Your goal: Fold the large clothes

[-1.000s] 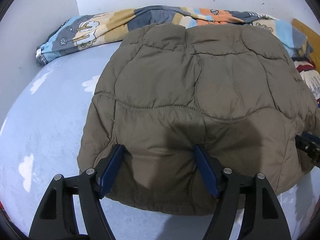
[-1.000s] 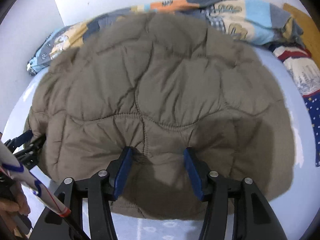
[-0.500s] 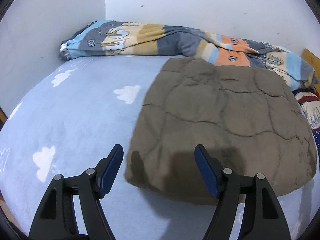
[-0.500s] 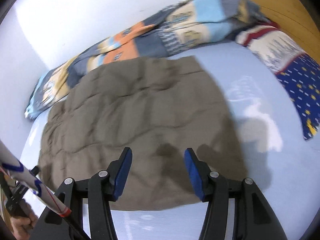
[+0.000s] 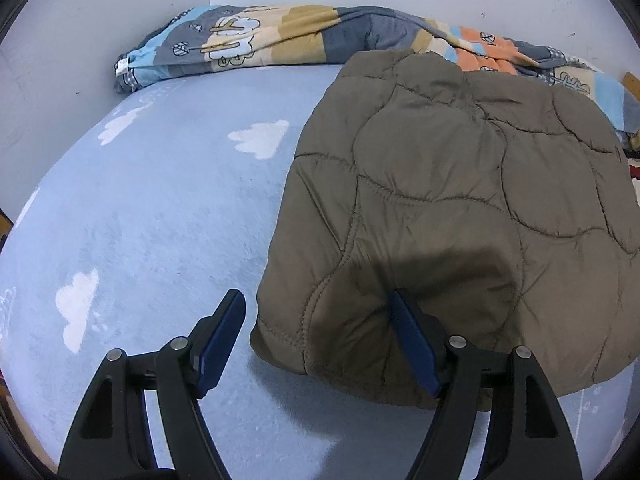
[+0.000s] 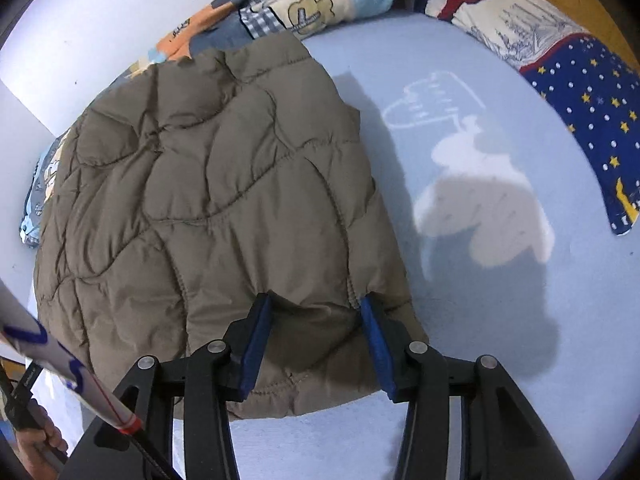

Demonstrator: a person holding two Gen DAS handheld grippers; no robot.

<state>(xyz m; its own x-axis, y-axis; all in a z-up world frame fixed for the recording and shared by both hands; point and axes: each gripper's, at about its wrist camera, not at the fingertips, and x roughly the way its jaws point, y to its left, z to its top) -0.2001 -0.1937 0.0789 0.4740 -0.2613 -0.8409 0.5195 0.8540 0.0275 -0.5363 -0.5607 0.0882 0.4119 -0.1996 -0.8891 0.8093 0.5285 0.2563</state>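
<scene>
A quilted olive-brown jacket (image 5: 460, 208) lies folded into a rough rectangle on a light blue bed sheet (image 5: 160, 208). My left gripper (image 5: 320, 320) is open over the jacket's near left corner; its right finger rests on the fabric and its left finger is over the sheet. In the right wrist view the jacket (image 6: 208, 184) fills the left half. My right gripper (image 6: 316, 316) is open, with both blue pads pressing down on the jacket's near right corner. Neither holds anything.
A rolled patterned blanket (image 5: 256, 40) lies along the white wall behind the jacket. A navy star-print cloth (image 6: 592, 108) lies at the far right over a wooden edge. The other handle and a hand (image 6: 36, 440) show at the lower left.
Both grippers drew back from the jacket half a second ago and have come down again onto its near corners. The jacket lies flatter than a second ago.
</scene>
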